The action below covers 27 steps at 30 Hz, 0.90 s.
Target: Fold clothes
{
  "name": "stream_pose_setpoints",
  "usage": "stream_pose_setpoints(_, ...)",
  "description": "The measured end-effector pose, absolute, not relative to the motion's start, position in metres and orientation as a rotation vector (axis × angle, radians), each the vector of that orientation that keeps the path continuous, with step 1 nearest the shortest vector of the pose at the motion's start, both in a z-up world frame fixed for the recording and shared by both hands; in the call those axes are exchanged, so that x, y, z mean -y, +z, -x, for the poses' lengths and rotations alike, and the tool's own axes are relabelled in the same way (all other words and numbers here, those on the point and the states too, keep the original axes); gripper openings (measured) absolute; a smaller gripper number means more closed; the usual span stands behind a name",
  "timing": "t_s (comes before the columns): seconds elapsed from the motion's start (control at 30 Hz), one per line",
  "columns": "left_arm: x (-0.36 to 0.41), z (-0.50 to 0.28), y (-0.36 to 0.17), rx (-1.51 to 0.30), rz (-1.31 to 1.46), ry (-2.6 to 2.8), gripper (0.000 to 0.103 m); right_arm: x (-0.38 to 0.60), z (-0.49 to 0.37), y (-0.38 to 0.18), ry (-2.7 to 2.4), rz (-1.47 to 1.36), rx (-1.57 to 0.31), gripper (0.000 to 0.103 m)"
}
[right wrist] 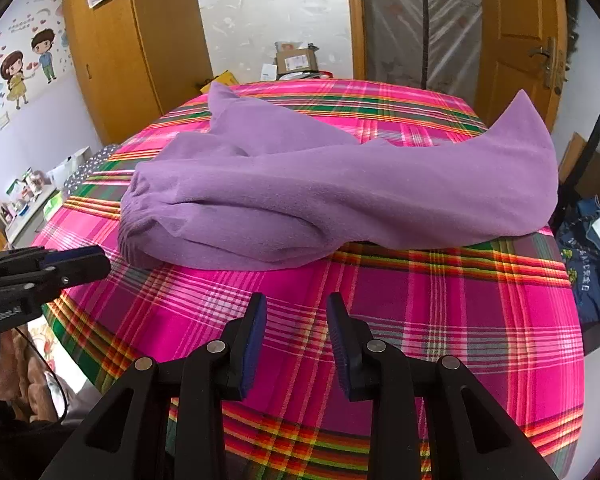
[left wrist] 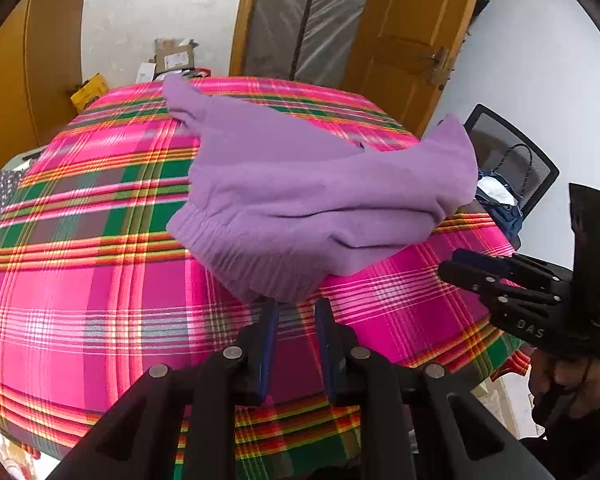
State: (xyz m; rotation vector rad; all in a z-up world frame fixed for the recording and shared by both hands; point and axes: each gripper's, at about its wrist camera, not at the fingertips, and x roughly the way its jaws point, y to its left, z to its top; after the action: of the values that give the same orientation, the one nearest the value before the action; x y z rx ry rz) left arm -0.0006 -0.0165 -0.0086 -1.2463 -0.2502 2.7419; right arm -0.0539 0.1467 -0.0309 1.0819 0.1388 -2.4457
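Observation:
A purple fleece sweater [left wrist: 300,184] [right wrist: 300,200] lies crumpled and partly doubled over on a table under a pink plaid cloth [left wrist: 80,300] [right wrist: 460,320]. One end rises in a peak at the table's right side, and a sleeve trails toward the far edge. My left gripper [left wrist: 298,306] is open, its fingertips just short of the sweater's ribbed hem [left wrist: 256,276], with only plaid cloth between them. My right gripper [right wrist: 296,300] is open and empty over the cloth, a short way in front of the sweater's near fold. Each gripper shows at the edge of the other's view.
A black mesh chair [left wrist: 512,152] with a blue bag [right wrist: 596,264] stands right of the table. Behind are a wooden door [right wrist: 516,40], a wardrobe [right wrist: 132,40] and cardboard boxes [left wrist: 176,56]. A low shelf of small items [right wrist: 28,196] is on the left. A hand [left wrist: 572,384] holds the right gripper.

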Motion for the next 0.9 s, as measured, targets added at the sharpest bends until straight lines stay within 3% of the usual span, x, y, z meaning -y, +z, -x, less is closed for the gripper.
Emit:
stream_pose_setpoints(0.53,0.017,0.003,-0.015,0.236,1.333,2.759,0.019,-0.147,0.049,-0.025,-2.439,-1.043,-0.131,0.032)
stream_pose_setpoints(0.9,0.028,0.002,-0.007,0.286,1.247,2.814,0.019,-0.146,0.050,-0.021,-2.431,-1.040,-0.107,0.032)
